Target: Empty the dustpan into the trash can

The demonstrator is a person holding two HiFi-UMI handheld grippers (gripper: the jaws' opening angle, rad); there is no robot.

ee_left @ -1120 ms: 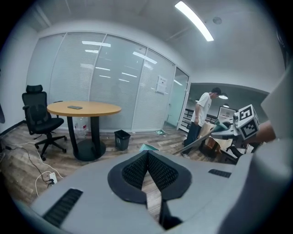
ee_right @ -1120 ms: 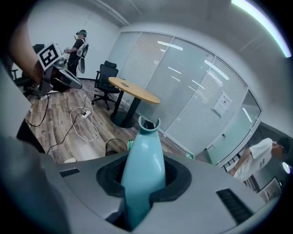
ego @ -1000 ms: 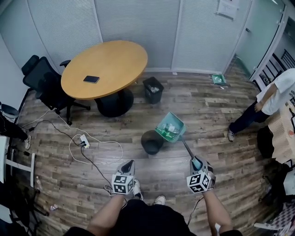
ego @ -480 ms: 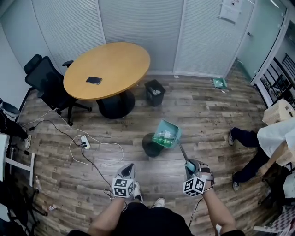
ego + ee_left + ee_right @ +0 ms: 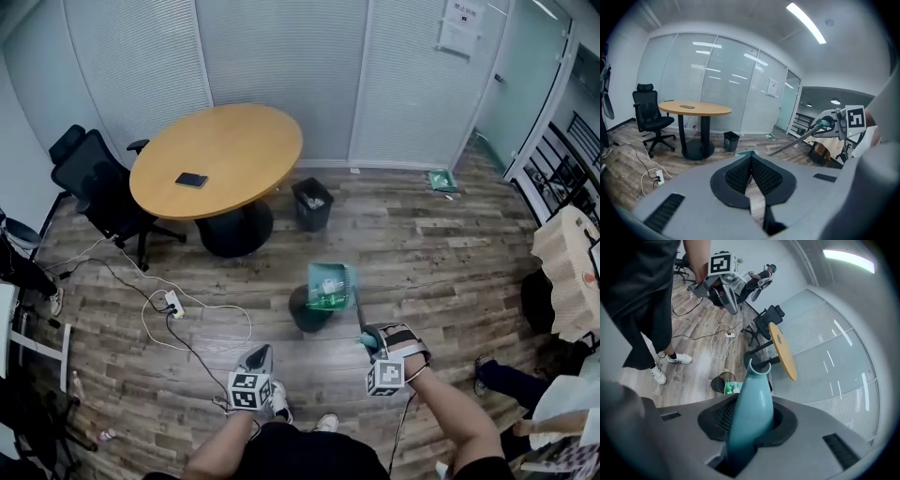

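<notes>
Left gripper [image 5: 262, 351] — jaws pressed together with nothing between them, low beside the person's shoes [image 5: 277, 397].

Right gripper [image 5: 367, 341] — jaws clamped on the teal handle [image 5: 751, 404] of the dustpan [image 5: 330, 285]. The green pan is tipped on its side with litter in it, above the far rim of the round dark trash can [image 5: 302, 317] on the wood floor [image 5: 422, 253].

To the left is a white power strip [image 5: 172, 302] with looping cable.

Beyond are a square black bin [image 5: 312, 203], a round wooden table [image 5: 234, 141] bearing a phone [image 5: 191, 180], a black office chair [image 5: 89, 183] and a blind-covered glass wall [image 5: 281, 56].

Wood floor [image 5: 441, 253], round table [image 5: 220, 155], office chair [image 5: 94, 192]
</notes>
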